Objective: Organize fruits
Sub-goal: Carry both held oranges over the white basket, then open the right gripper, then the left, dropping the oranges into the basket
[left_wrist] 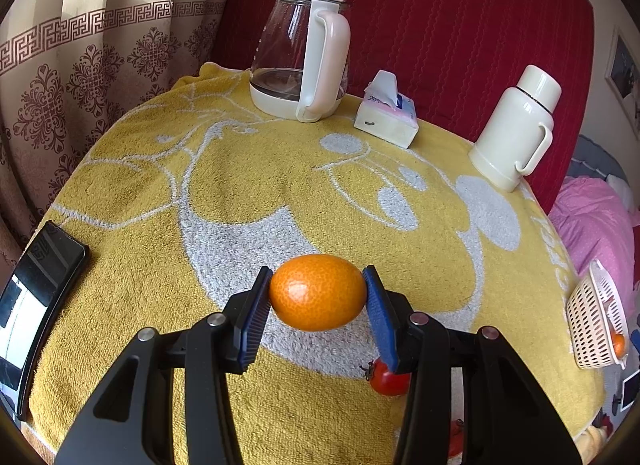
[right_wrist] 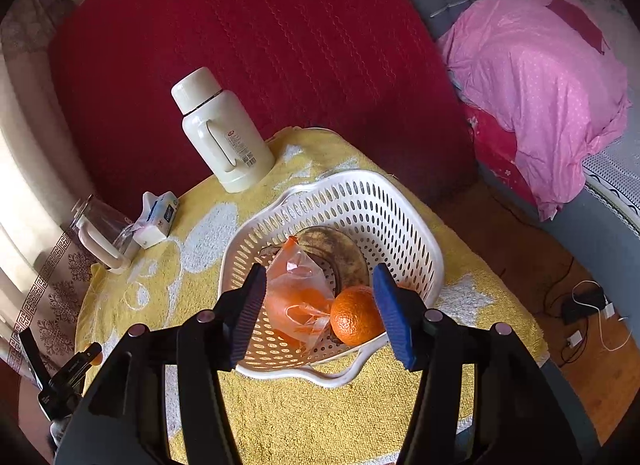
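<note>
My left gripper [left_wrist: 318, 297] is shut on an orange mandarin [left_wrist: 317, 291], held a little above the yellow towel-covered table [left_wrist: 224, 193]. A red tomato [left_wrist: 388, 379] lies on the towel just below the right finger. My right gripper [right_wrist: 320, 305] is open and empty above the near side of a white perforated basket [right_wrist: 400, 221]. The basket holds an orange mandarin [right_wrist: 354, 320], an orange plastic bag [right_wrist: 298, 297] and a dark banana [right_wrist: 340, 245]. The basket also shows at the right edge of the left wrist view [left_wrist: 592, 325].
A glass kettle [left_wrist: 300, 53], a tissue pack [left_wrist: 386, 113] and a cream thermos [left_wrist: 516, 129] stand along the table's far side. A black phone [left_wrist: 36, 301] lies at the left edge. A red cloth [right_wrist: 260, 45] hangs behind; pink bedding [right_wrist: 540, 85] is at the right.
</note>
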